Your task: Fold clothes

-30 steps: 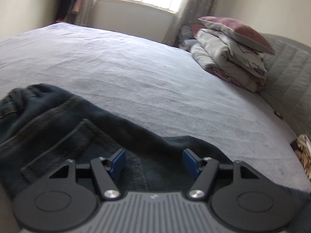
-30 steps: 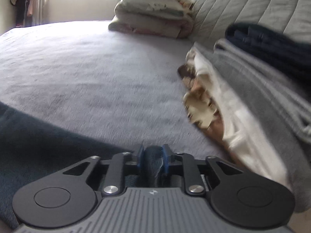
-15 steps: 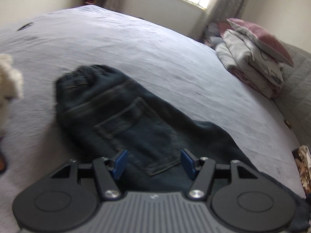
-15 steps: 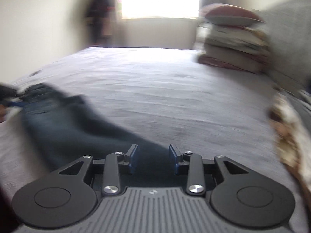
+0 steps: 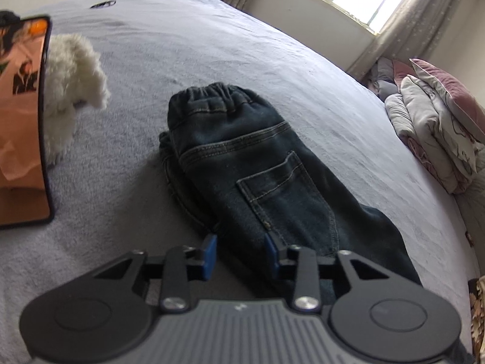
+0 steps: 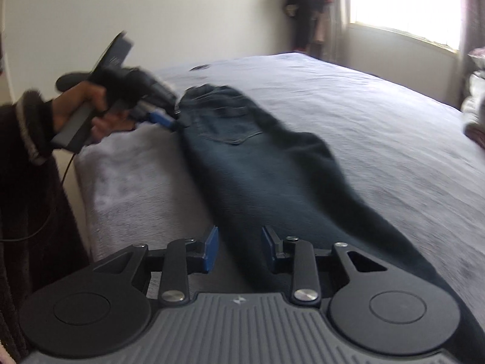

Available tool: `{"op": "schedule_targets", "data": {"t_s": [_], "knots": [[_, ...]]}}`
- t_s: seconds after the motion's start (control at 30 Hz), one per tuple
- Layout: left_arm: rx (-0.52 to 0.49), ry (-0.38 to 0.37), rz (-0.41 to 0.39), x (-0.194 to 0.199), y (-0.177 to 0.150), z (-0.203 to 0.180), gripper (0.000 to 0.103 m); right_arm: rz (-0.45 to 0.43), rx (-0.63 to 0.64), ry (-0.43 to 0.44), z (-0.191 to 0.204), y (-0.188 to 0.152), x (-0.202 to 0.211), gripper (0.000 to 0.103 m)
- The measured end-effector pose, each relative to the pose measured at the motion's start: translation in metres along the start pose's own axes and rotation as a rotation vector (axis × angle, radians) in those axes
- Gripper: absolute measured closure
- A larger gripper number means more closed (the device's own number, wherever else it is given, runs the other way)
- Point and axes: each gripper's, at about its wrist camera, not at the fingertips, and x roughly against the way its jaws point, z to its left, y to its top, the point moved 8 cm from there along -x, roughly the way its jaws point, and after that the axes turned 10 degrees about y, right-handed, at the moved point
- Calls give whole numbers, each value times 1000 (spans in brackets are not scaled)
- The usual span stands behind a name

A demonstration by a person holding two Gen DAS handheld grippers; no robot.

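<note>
Between both tongs [image 5: 239, 253], dark jeans [image 5: 257, 179]

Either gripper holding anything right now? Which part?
Nothing gripped yet: left gripper is closing around the jeans at the side edge below the back pocket; right gripper is closing over a leg. Neither's pads visibly press denim.

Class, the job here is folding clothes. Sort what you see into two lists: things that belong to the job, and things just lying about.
Part of the job:
- dark jeans, laid out on the bed
- left gripper, closing
- right gripper, closing
- grey bed cover

Just lying about:
- white fluffy item
- orange bag
- stacked bedding
- curtains
</note>
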Motion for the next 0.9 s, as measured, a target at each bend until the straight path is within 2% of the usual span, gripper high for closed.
{"op": "schedule_targets", "data": {"t_s": [0.23,0.37,0.53,0.67,0.73,0.83,0.9], "knots": [[-10,37,-40,-3,3,-4,79,87,60,-9,0,-9,-25,85],[-22,53,-69,-1,3,-5,92,84,93,-56,-3,-7,-28,99],[-63,57,-148,14,5,-11,95,33,11,18,-5,3,-8,99],[-83,75,-125,12,3,-8,95,-7,-42,39,-13,5,0,99],[-85,97,-75,2,-2,-3,94,28,-46,47,-12,0,-8,99],[-103,109,-77,2,-3,-5,92,111,-9,34,-8,-13,-25,99],[-114,114,-89,6,-2,-5,85,135,-3,31,-8,-14,-29,97]]}}
